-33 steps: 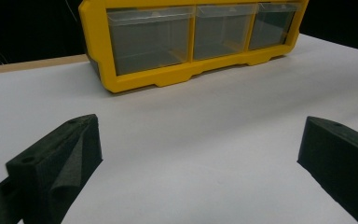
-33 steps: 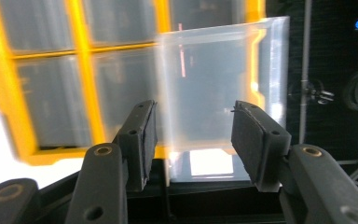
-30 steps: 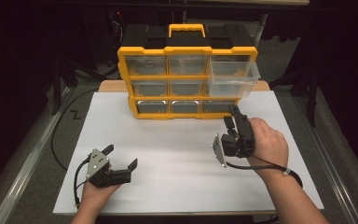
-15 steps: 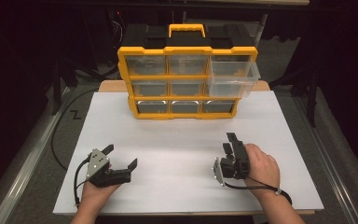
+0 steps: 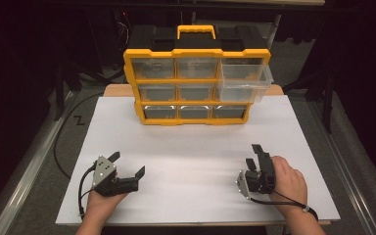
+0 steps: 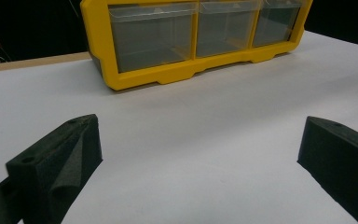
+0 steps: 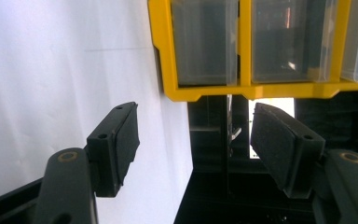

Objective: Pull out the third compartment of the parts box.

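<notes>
A yellow-framed organiser with clear drawers stands upright at the back of the white table. Its upper right drawer is pulled out toward me. My left gripper rests at the front left of the table, jaws wide apart and nothing between them; the organiser's bottom row lies ahead of it. My right gripper sits low at the front right, turned on its side. Its jaws have just been opening and nothing is between its pads. The organiser's frame shows beyond them.
A black cable loops off the table's left edge beside a metal rail. A wooden board shows under the organiser. Dark surroundings lie past the table's right and back edges.
My right hand has come down and toward the front edge of the table, away from the organiser. Its jaws stand wider apart. The left gripper has stayed where it was.
</notes>
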`<state>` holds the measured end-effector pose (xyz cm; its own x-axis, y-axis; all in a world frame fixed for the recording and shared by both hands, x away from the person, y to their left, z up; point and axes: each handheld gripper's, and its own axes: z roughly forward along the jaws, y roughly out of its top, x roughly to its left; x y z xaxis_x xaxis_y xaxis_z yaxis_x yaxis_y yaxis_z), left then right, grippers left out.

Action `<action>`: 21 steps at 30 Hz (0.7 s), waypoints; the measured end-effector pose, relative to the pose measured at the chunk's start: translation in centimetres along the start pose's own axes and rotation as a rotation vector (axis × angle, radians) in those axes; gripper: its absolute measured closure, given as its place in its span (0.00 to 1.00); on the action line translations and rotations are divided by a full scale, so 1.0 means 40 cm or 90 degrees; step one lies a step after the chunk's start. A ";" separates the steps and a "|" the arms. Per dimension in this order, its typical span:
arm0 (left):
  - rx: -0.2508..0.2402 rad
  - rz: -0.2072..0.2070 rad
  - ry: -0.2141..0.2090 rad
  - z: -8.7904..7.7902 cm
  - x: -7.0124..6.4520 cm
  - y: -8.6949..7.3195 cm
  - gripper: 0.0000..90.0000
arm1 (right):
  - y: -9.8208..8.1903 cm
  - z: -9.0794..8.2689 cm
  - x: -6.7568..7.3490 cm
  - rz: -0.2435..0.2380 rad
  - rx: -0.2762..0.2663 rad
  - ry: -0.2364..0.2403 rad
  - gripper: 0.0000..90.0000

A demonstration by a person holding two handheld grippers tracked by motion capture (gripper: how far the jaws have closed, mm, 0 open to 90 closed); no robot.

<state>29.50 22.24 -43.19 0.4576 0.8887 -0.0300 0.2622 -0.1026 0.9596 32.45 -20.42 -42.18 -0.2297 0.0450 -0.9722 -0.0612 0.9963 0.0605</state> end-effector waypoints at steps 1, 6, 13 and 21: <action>0.001 0.000 0.000 0.000 0.000 0.000 0.01 | -0.002 0.000 0.000 0.002 0.000 0.002 0.36; 0.003 -0.003 0.000 0.001 0.002 -0.003 0.01 | 0.000 0.002 0.002 0.000 0.000 0.011 0.33; -0.003 -0.003 0.000 -0.005 0.001 0.001 0.01 | 0.020 0.002 0.020 -0.022 -0.009 0.023 0.22; -0.011 0.006 -0.011 -0.009 -0.012 0.006 0.01 | 0.035 0.006 0.038 -0.046 -0.025 0.019 0.01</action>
<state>29.05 21.96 -42.83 0.4744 0.8799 -0.0263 0.2438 -0.1026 0.9644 32.27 -18.96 -43.63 -0.2528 -0.0295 -0.9671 -0.1159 0.9933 0.0000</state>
